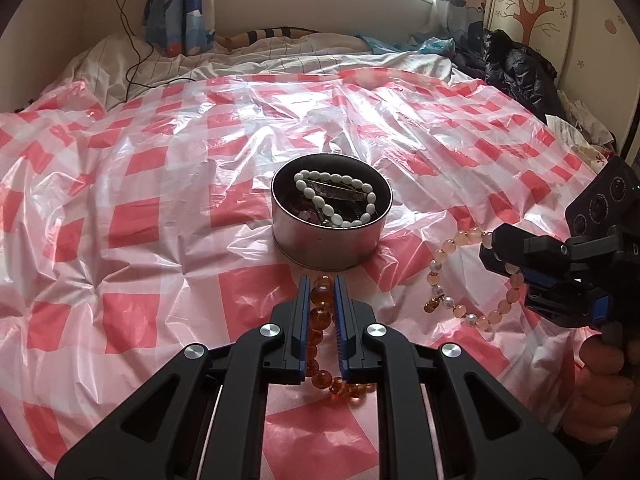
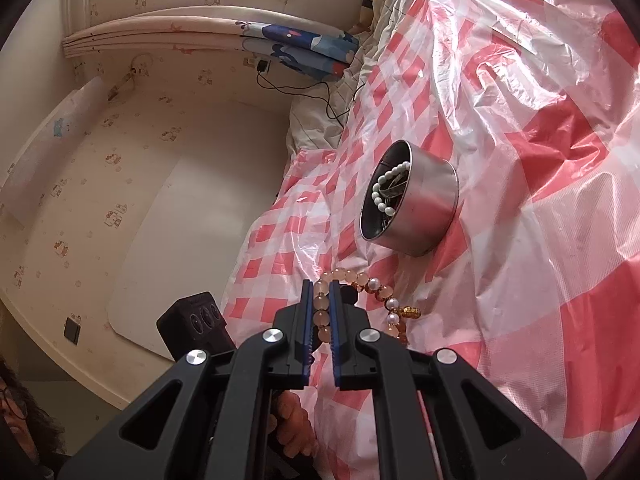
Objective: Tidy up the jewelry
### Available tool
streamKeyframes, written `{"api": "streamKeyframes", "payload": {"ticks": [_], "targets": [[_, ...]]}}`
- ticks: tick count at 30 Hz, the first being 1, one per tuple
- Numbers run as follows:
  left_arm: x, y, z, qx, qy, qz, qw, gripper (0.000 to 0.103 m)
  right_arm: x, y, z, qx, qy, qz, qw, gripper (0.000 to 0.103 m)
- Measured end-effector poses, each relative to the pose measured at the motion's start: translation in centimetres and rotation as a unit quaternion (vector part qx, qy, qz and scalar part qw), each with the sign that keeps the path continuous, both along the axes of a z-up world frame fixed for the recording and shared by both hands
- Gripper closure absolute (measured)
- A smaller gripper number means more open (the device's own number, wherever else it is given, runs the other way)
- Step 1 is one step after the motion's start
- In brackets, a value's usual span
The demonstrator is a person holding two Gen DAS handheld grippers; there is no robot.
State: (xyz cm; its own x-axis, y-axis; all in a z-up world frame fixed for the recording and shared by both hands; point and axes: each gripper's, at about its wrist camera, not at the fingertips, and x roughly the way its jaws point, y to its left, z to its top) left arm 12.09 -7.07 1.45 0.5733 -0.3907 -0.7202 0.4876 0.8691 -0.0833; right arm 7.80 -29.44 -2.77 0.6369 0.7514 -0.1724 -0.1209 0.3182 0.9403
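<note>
A round metal tin [image 1: 331, 236] is seen standing on a red-and-white checked plastic sheet [image 1: 160, 184] spread over a bed; inside it a white bead bracelet [image 1: 336, 200] is lying on top of other pieces that cannot be made out. The left gripper [image 1: 322, 284] is closed on an amber bead bracelet [image 1: 320, 320], the beads being pinched between the two blue-lined fingers just short of the tin, with the rest of the loop trailing back onto the sheet beneath the jaws. The right gripper [image 2: 320, 290] is pressed together on a pink bead bracelet [image 2: 360, 284] (pale peach beads mixed with a few pearls and a small gold charm), several beads being clamped between the pads. In the left wrist view this bracelet [image 1: 460, 280] is seen hanging in a loop from the right gripper [image 1: 508, 264], to the right of the tin and apart from it. A black cable [image 1: 132, 40] is noted running down the far wall onto the bedding.
</note>
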Motion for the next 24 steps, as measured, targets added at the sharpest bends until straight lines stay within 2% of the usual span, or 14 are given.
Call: {"api": "streamKeyframes", "payload": {"ticks": [17, 24], "targets": [[-0.4, -0.7, 0.7, 0.011, -0.023, -0.001, 0.9997, 0.093, 0.2, 0.5, -0.1, 0.004, 0.002, 0.009, 1.0, 0.094], [-0.1, 0.0, 1.2, -0.016, -0.02, 0.004, 0.9996, 0.093, 0.3, 0.4, 0.0, 0.007, 0.0, 0.009, 1.0, 0.094]]}}
